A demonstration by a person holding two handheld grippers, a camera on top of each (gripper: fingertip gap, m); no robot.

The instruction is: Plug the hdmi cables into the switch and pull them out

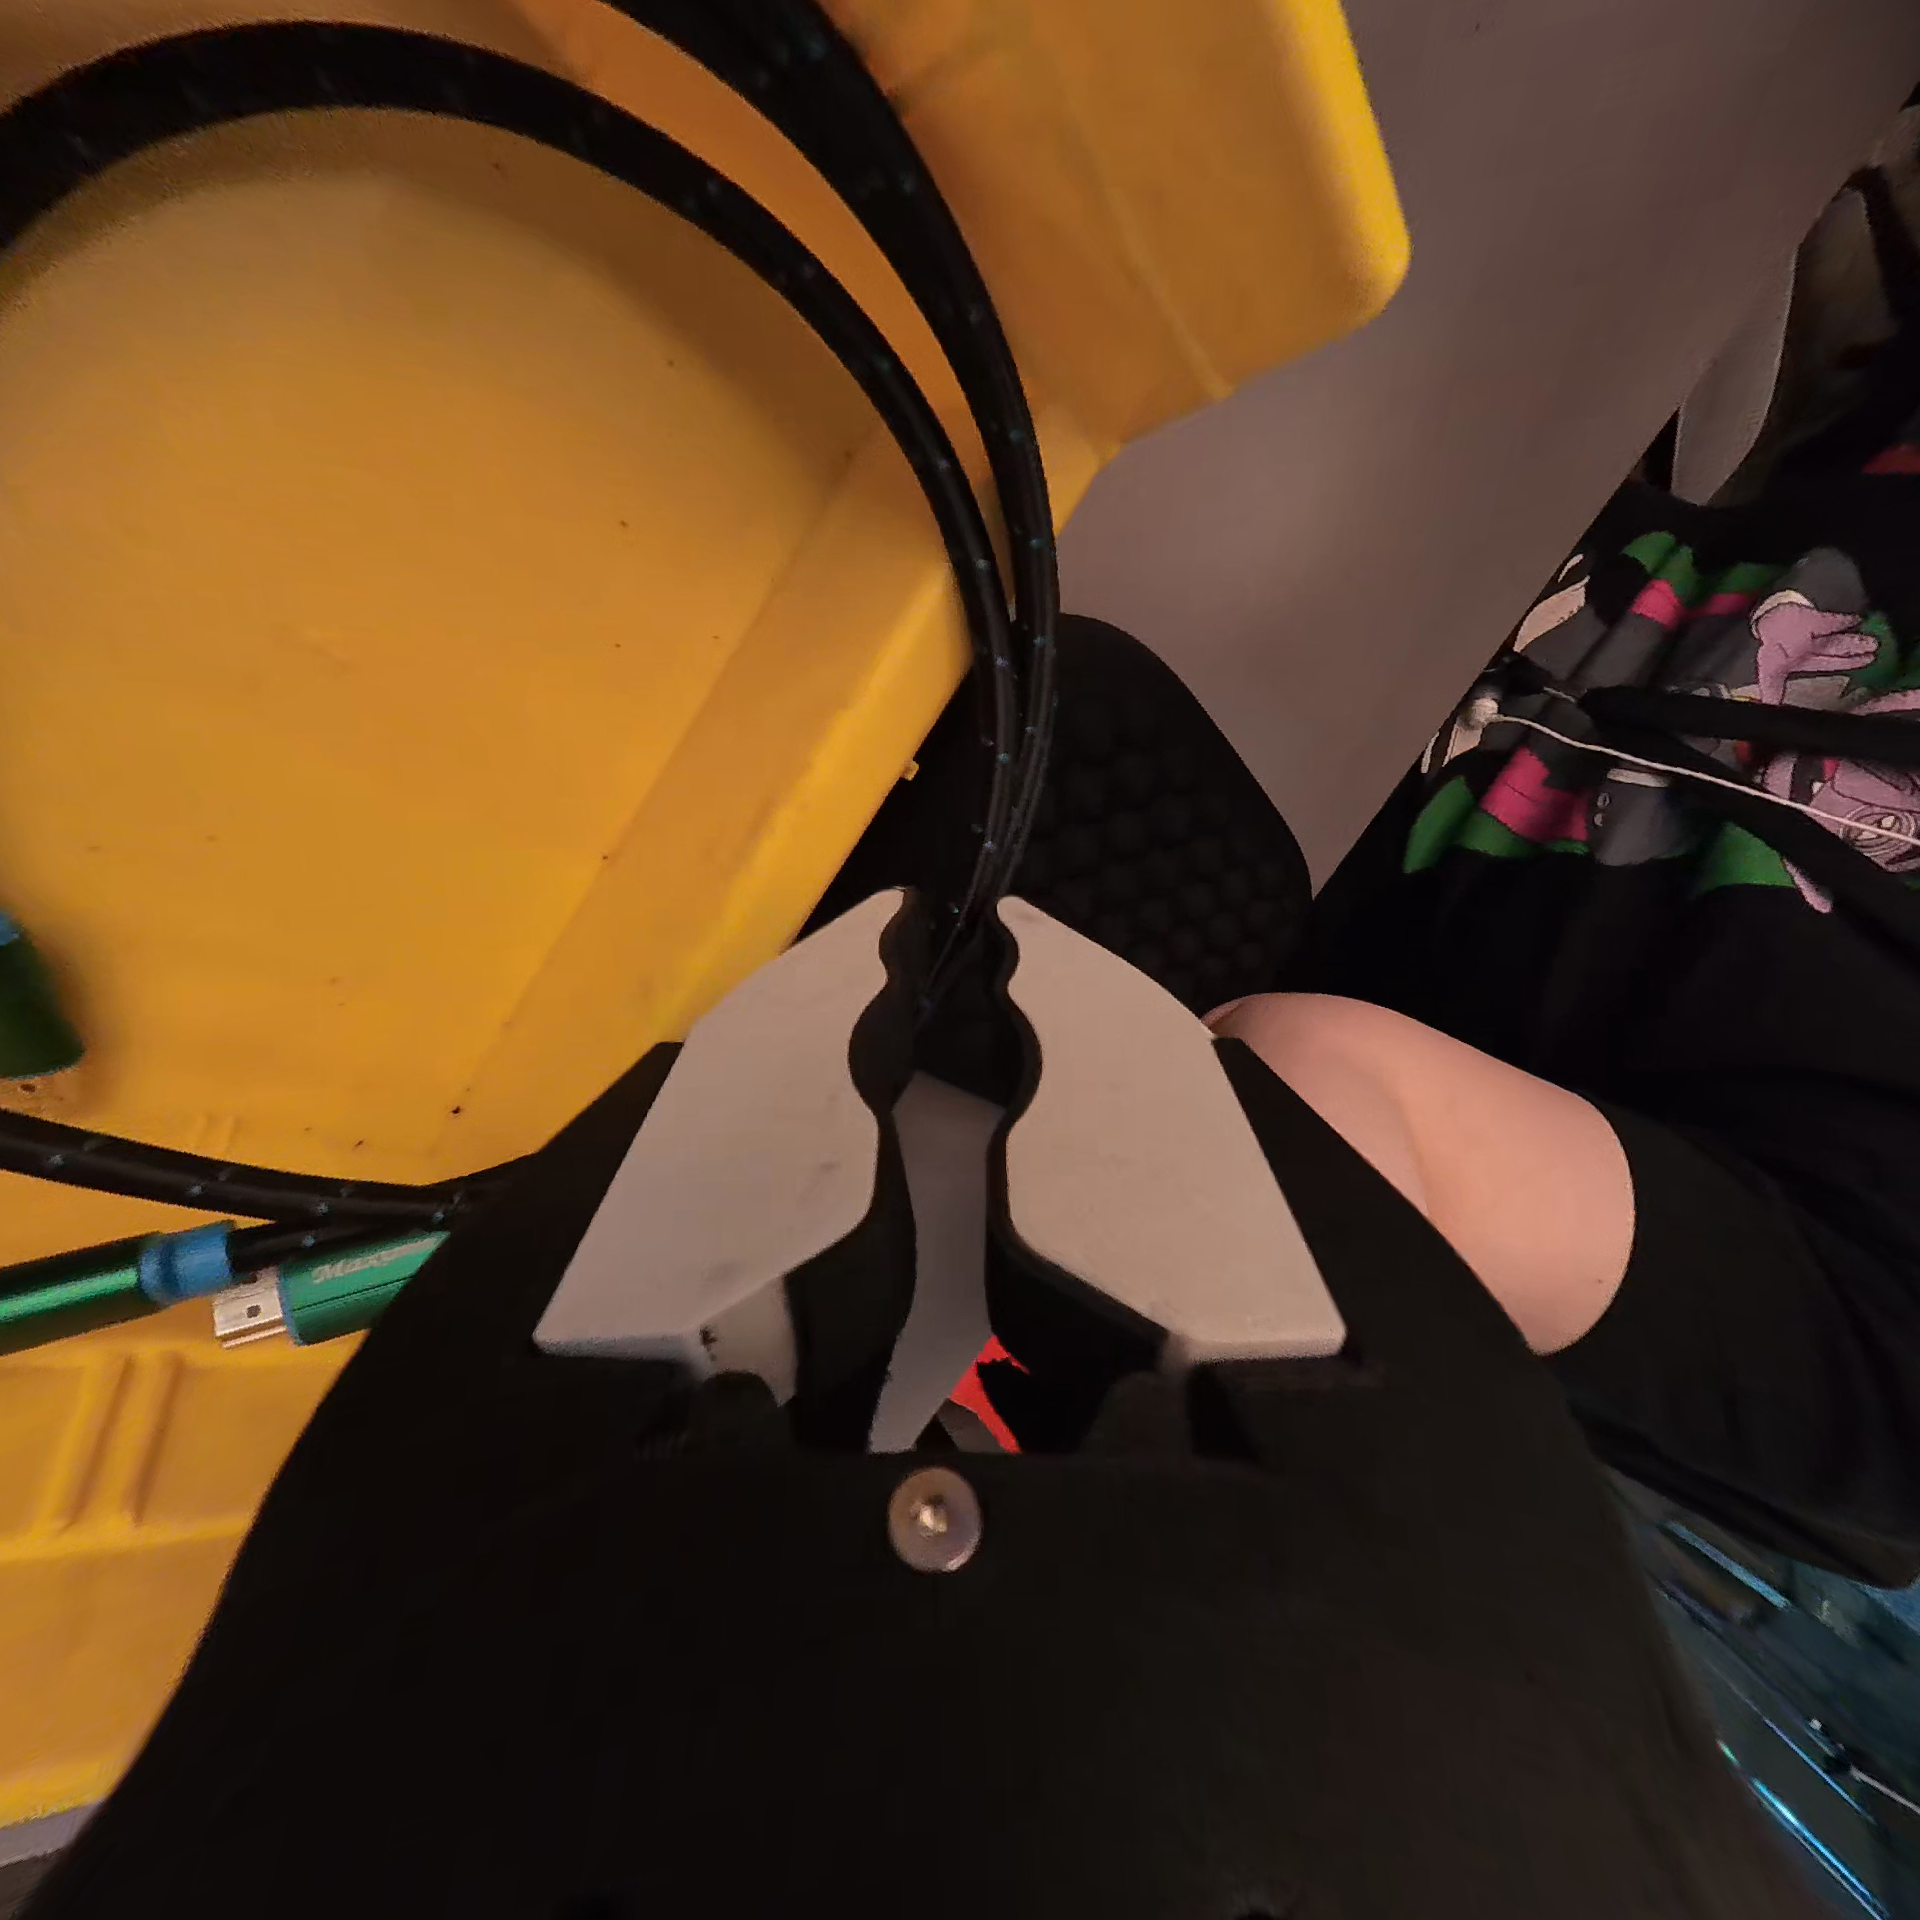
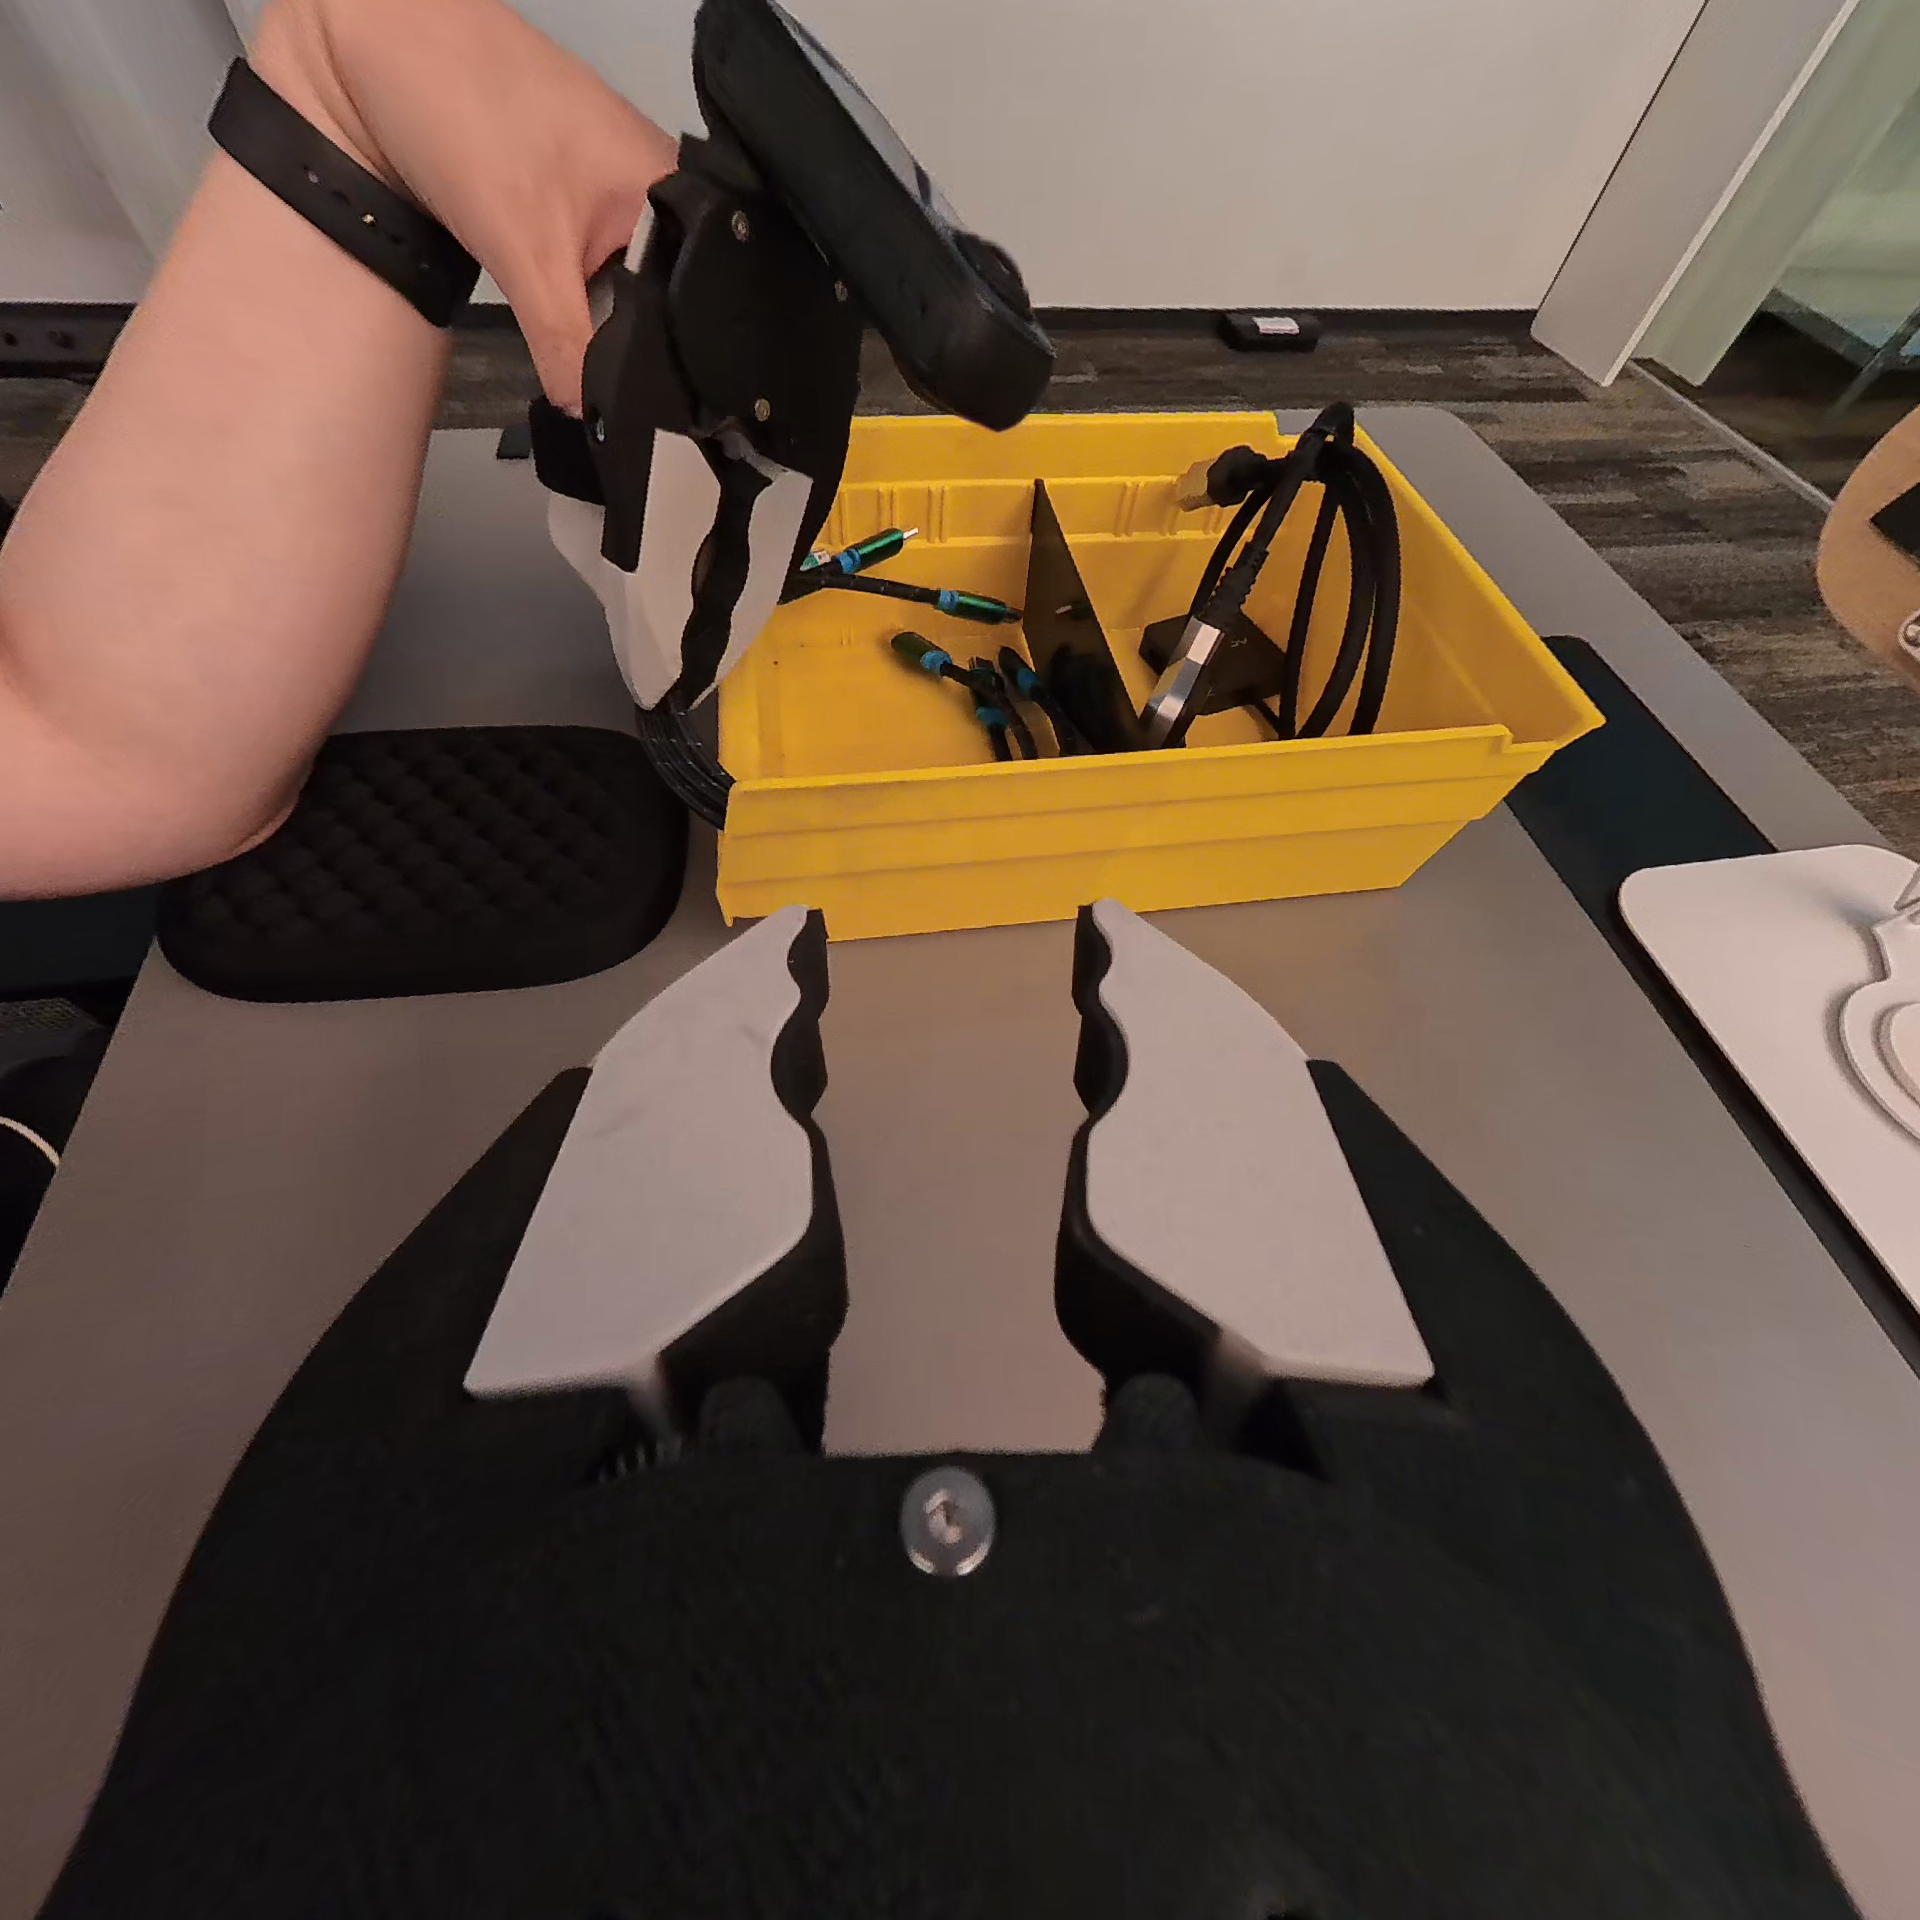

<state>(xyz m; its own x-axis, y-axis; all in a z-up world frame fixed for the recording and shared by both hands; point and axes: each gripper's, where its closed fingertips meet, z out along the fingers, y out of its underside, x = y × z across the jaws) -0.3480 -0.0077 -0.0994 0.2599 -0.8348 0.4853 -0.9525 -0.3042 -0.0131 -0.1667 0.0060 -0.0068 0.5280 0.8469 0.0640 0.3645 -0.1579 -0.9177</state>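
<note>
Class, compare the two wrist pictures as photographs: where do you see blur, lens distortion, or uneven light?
Left wrist view: the green plug and yellow bin near the left edge are smeared by blur, while the left gripper shut on the braided cable stays sharp. Right wrist view: fairly sharp overall, wide-angle bending of the table edges, soft warm light, right gripper open.
</note>
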